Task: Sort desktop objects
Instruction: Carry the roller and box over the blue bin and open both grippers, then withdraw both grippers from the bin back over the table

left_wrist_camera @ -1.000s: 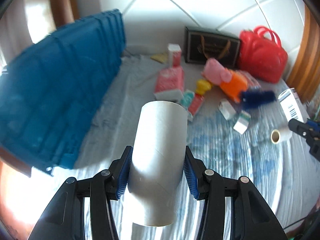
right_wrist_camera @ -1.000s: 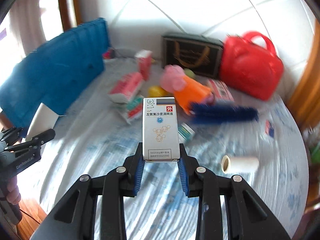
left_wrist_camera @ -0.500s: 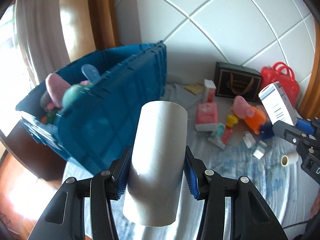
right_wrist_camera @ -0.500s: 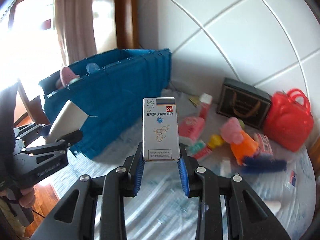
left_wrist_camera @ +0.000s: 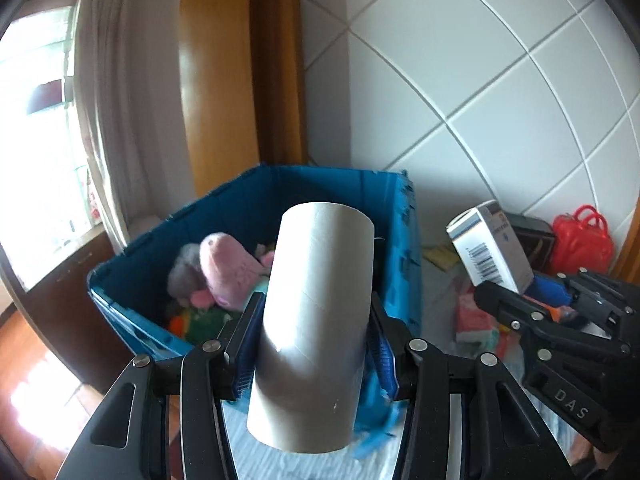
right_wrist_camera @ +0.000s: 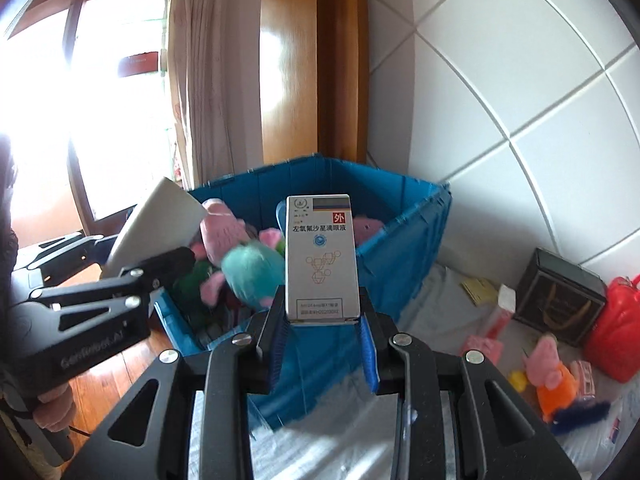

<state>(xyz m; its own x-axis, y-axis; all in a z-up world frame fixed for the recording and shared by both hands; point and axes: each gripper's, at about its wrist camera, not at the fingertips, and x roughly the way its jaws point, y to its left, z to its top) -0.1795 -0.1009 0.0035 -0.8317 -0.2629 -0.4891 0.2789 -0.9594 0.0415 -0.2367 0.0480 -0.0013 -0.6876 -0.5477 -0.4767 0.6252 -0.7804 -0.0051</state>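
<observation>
My left claw (left_wrist_camera: 316, 354), lower centre of the left view, is clamped on a cardboard tube (left_wrist_camera: 316, 320) that stands tilted between its blue pads. My right claw (right_wrist_camera: 324, 330), lower centre of the right view, is closed on a small white box (right_wrist_camera: 321, 258), held upright. Behind both, mid-frame, sits the blue bin (right_wrist_camera: 400, 256) with plush toys (left_wrist_camera: 230, 270) inside. At lower right of the right view, a red bag (right_wrist_camera: 618, 334) and a pig toy (right_wrist_camera: 550, 370) lie on the cloth (right_wrist_camera: 452, 312).

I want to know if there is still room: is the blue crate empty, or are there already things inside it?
Not empty. The blue crate already holds soft toys: a pink plush and a teal plush lie inside. How deep the pile goes, cannot tell.
</observation>
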